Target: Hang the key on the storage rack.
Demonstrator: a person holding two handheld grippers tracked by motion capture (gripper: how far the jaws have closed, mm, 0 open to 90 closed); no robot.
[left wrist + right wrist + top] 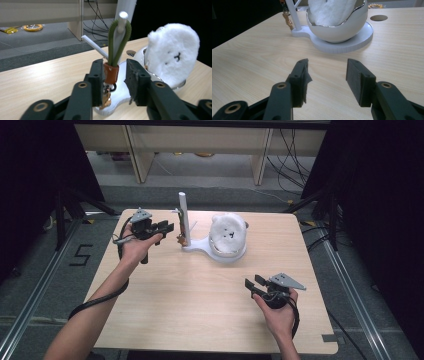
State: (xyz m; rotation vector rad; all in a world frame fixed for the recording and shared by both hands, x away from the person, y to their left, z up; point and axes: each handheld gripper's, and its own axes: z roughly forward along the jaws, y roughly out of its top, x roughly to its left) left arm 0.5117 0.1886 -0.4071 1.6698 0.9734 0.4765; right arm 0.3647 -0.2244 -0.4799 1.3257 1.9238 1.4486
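Observation:
A white stand (183, 215) rises from a white base that carries an egg-shaped bowl (225, 256) with a white plush toy (227, 234) in it. A keychain with a green cord loop (120, 42), an orange collar (111, 72) and brass charms hangs from the stand's peg (123, 15). My left gripper (115, 63) is at the stand (125, 7), jaws apart around the collar: the left pad is close beside it, the right pad clear of it. Near the table's front right my right gripper (254, 284) is open over bare wood, pointing at the bowl (337, 27).
The wooden table (200, 310) has a round cable hole (378, 17) behind the bowl. A thin white rod (93, 46) slants out from the stand. Beyond the table's far edge are floor, cables and shelf legs; dark curtains hang at both sides.

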